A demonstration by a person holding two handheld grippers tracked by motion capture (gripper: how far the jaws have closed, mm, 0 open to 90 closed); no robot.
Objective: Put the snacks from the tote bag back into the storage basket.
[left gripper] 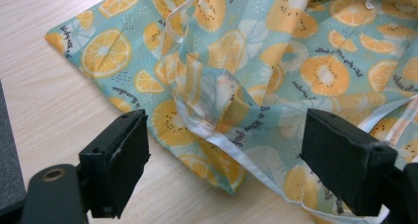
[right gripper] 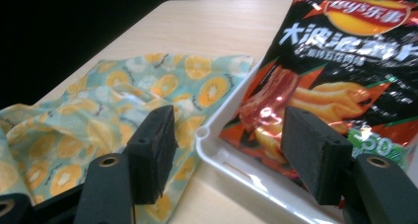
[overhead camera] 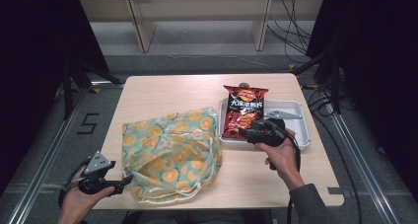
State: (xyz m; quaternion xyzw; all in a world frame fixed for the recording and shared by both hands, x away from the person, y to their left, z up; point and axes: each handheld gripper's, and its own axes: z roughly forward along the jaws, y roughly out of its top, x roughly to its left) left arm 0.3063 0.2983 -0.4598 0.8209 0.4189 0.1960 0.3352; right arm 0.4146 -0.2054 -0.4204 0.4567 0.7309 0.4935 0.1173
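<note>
A teal cloth bag printed with orange slices lies crumpled on the wooden table, its white-trimmed mouth facing my left gripper. That gripper stands open at the bag's near-left corner, jaws wide on either side of the hem. A red and black chip bag rests in a white tray at the right. My right gripper is open at the tray's near-left corner, its jaws spread before the chip bag and the tray's rim; the cloth bag lies to its left.
A grey metal bracket lies in the tray behind the chip bag. Cables run over the floor beyond the table. Shelf legs stand at the back. Metal rails flank the table.
</note>
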